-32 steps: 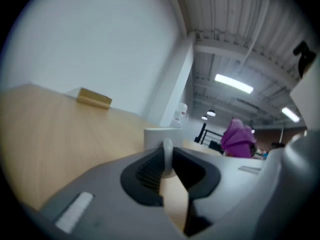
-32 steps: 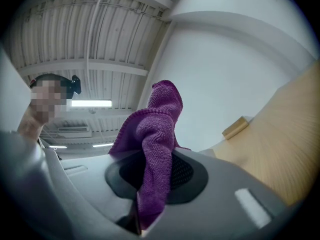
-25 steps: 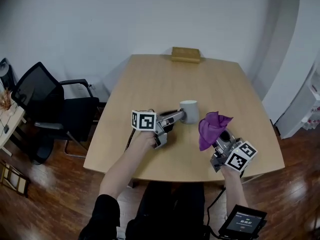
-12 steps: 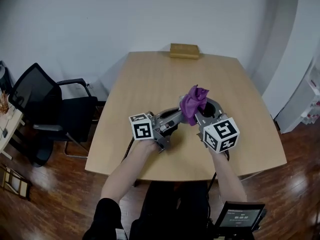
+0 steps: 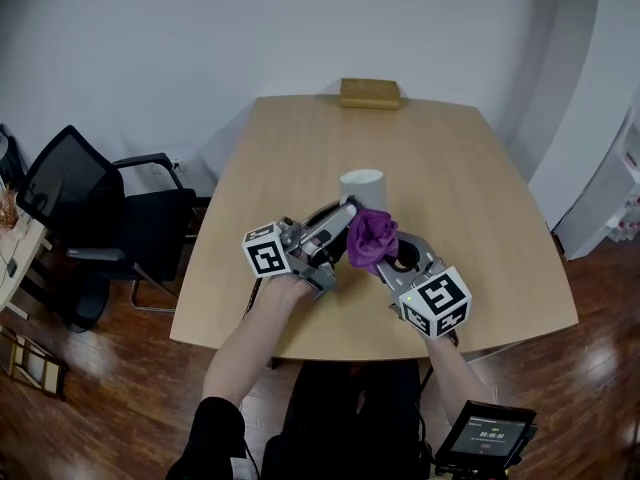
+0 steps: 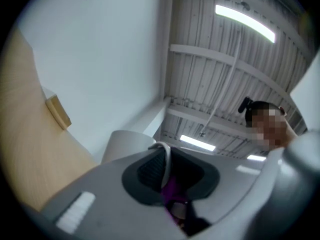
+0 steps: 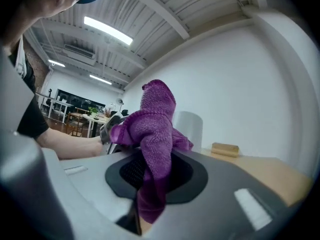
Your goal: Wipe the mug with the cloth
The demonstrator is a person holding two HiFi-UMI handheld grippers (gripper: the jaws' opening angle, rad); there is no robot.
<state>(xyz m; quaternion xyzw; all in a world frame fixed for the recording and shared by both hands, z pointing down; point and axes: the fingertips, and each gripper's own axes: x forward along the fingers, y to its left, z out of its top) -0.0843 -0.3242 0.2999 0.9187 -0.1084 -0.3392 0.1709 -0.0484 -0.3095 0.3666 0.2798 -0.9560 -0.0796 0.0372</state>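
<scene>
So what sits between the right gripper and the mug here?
The purple cloth, gripped in the right gripper's jaws, bunches up in front of the mug. The right gripper view shows it plainly; the head view agrees.

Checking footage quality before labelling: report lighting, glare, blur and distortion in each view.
Head view: even light, sharp, mild bending at the edges; mug and cloth read clearly. Left gripper view: heavy fisheye, dark corners, ceiling lamp glaring, close foreground soft. Right gripper view: same fisheye, cloth crisp, lamp strip bright but not blown out.
</scene>
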